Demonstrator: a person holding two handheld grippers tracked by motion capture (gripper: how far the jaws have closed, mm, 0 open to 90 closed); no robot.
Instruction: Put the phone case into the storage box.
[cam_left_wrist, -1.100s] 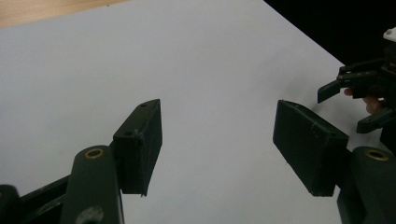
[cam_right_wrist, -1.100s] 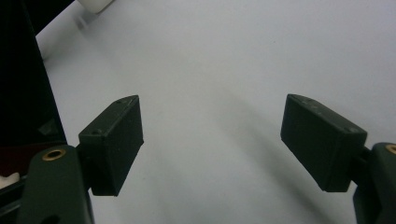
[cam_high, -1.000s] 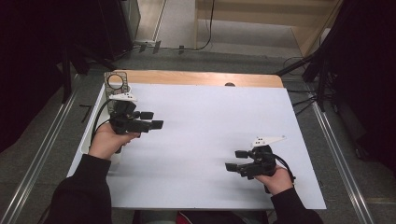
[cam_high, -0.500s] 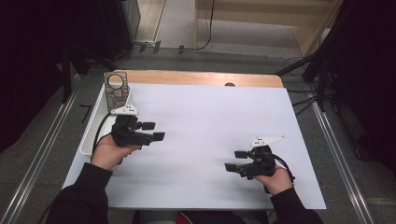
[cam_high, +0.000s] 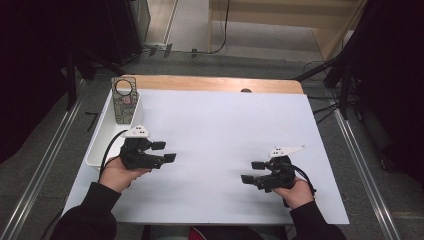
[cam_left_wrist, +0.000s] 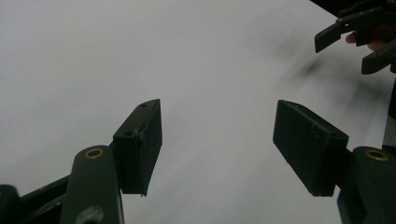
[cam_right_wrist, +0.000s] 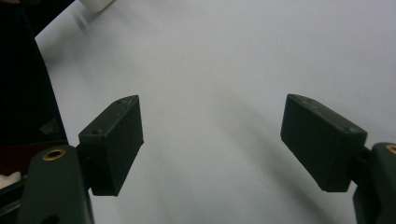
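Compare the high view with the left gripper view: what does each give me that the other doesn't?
High view alone: the white bin at the table's left edge, the patterned card standing in it, and both hands. Left gripper view alone: a close look between the left gripper jaws, open over bare white surface. Shared: the white tabletop and the right gripper, also open.

A broad stretch of bare white table (cam_high: 225, 125) is left between the left gripper (cam_high: 164, 151) and the right gripper (cam_high: 253, 171). Passage is blocked just behind the left gripper by a white bin (cam_high: 102, 142) holding an upright patterned card (cam_high: 124, 99).
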